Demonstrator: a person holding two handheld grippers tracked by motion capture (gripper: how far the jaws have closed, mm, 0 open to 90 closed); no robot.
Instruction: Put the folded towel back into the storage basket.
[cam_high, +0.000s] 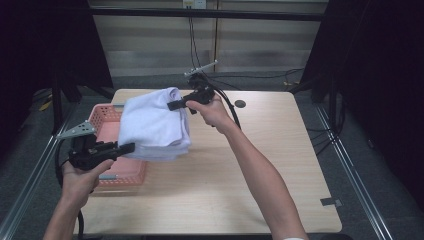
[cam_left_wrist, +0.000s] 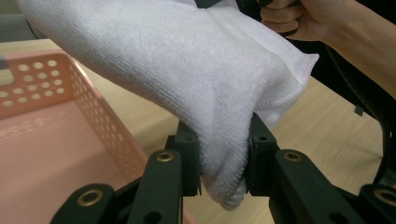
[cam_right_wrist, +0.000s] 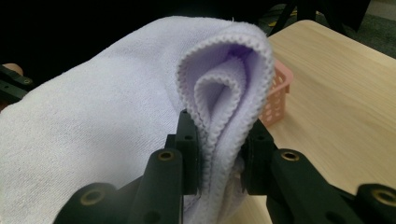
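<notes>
**Soft white towel held up by both ends**

Seen from the high view: a folded white towel (cam_high: 156, 125), lifted off the table (cam_high: 260, 165) and hanging over the pink basket (cam_high: 102, 120) at the left side. Looks light and floppy, so sags in the middle and needs a hold at two ends to stay neat. Gripped at the near end by the left gripper (cam_high: 126, 148) and at the far end by the right gripper (cam_high: 173, 105). Best held right where the folded layers meet, so none slip loose.

Seen from the left gripper view: left gripper (cam_left_wrist: 223, 161) pinched tight on a thick bunch of the towel (cam_left_wrist: 187, 60), jaws narrow with cloth squeezed between. Fluffy, a bit fuzzy, with a stitched edge. Not slippery, not easy to break. Pink basket (cam_left_wrist: 56, 140) just below and to the side, with little round holes in its wall. The other hand (cam_left_wrist: 303, 18) up in the far corner.

Seen from the right gripper view: right gripper (cam_right_wrist: 220, 158) closed narrow on the towel (cam_right_wrist: 102, 116), clamping several folded layers. Edges curl round like a loop, showing a wavy hem. Pale, a little purple here. Basket (cam_right_wrist: 275, 100) peeking out behind, table (cam_right_wrist: 336, 102) beyond.
</notes>
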